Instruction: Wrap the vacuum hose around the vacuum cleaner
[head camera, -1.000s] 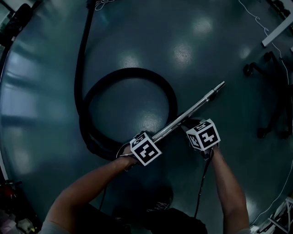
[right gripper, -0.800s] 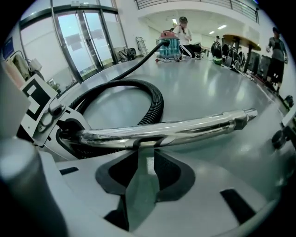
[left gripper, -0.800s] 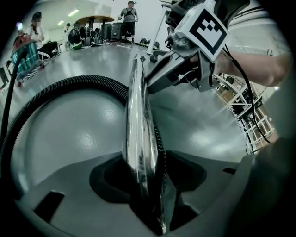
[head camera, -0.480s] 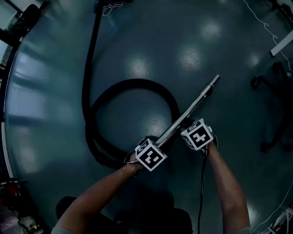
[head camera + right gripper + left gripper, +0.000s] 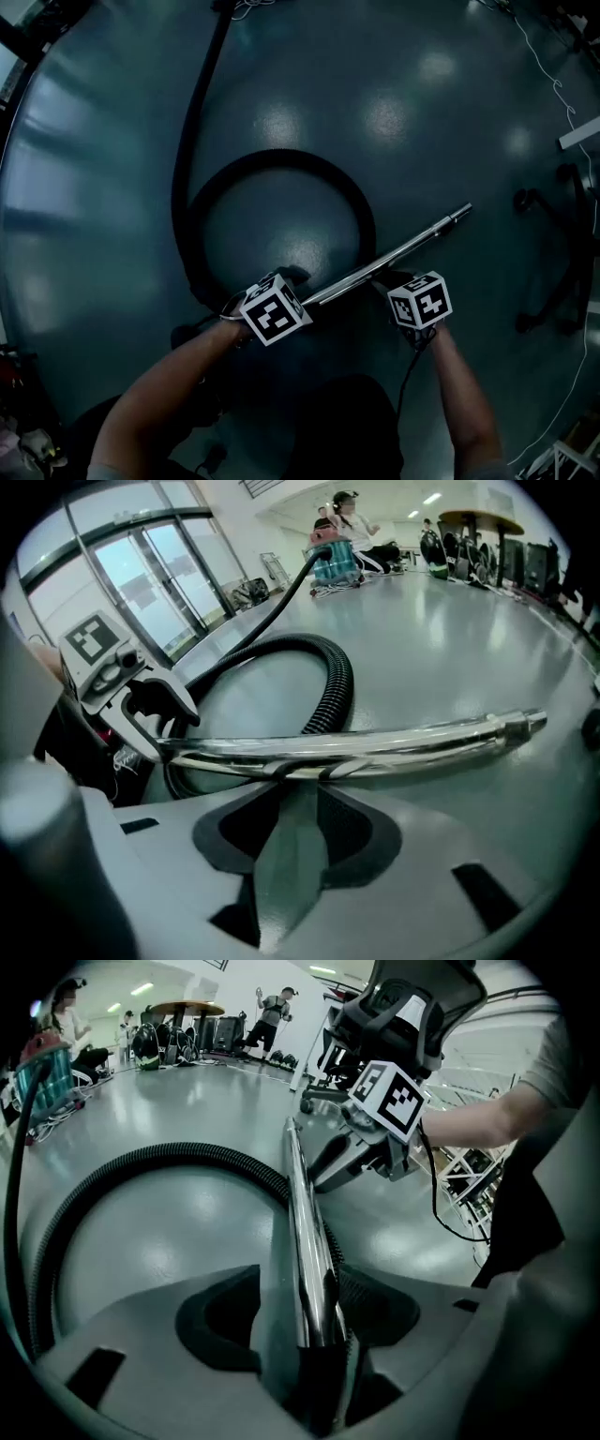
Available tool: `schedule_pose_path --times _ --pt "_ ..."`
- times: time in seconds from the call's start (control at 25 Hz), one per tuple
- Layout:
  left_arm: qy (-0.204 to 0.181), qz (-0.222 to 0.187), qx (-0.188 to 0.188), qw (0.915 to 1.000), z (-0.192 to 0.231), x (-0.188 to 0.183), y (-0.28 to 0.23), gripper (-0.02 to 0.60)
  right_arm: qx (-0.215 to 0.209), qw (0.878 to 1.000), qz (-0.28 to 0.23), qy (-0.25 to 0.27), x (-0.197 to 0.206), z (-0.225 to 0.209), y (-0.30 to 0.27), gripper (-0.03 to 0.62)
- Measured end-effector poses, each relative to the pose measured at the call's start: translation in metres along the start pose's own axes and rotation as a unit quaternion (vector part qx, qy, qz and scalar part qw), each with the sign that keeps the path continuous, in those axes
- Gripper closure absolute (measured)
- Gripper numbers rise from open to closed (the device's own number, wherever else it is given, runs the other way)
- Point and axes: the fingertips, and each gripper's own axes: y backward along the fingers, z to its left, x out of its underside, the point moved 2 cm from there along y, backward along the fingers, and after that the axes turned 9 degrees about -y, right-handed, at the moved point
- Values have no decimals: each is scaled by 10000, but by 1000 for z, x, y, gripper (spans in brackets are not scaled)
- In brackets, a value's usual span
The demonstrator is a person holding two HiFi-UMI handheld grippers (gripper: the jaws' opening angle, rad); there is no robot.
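A black ribbed hose [image 5: 281, 159] lies in one loop on the floor and runs off past the top edge. In the right gripper view it leads to a teal vacuum cleaner [image 5: 333, 560] far back. The chrome wand [image 5: 403, 251] hangs above the floor, held at two places. My left gripper [image 5: 291, 286] is shut on the wand [image 5: 305, 1222] near its black handle end; its jaws have just eased open slightly with the tube still clamped. My right gripper [image 5: 386, 277] is shut across the wand [image 5: 422, 738] at mid length, the tube lying crosswise in its jaws.
An office chair base [image 5: 553, 253] stands at the right, and a thin cable [image 5: 553, 84] trails along the floor above it. People [image 5: 272, 1016] and a round table [image 5: 187, 1007] are far back in the room. A dark cord hangs from my right gripper.
The wand has tipped flatter, its free end swinging right and lower in the head view. My left gripper has shifted left with the handle end. The hose loop lies as before.
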Motion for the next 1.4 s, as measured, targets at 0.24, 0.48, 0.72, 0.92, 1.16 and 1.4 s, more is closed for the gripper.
schedule_pose_path --times 0.24,0.48,0.72,0.92,1.16,1.4 --pt "241 -48 376 9990 9 19 10 331 -761 9743 -379 -2084 6 30 3 264" --pt "-67 249 450 9987 -3 35 0 333 -225 9454 -621 -3191 -8 26 -11 250" --pt "20 -4 372 9993 8 29 -4 333 -114 9319 -836 -3528 -19 24 -11 250" --pt "25 50 597 9982 -5 32 -7 333 278 9337 -899 -3454 -25 24 -24 250" --pt "66 -24 668 9977 -7 28 -3 333 369 9386 -1044 -3267 -31 18 -30 237" --pt "45 -326 -9 9995 54 16 49 333 298 9555 -617 -2868 -37 17 -35 237"
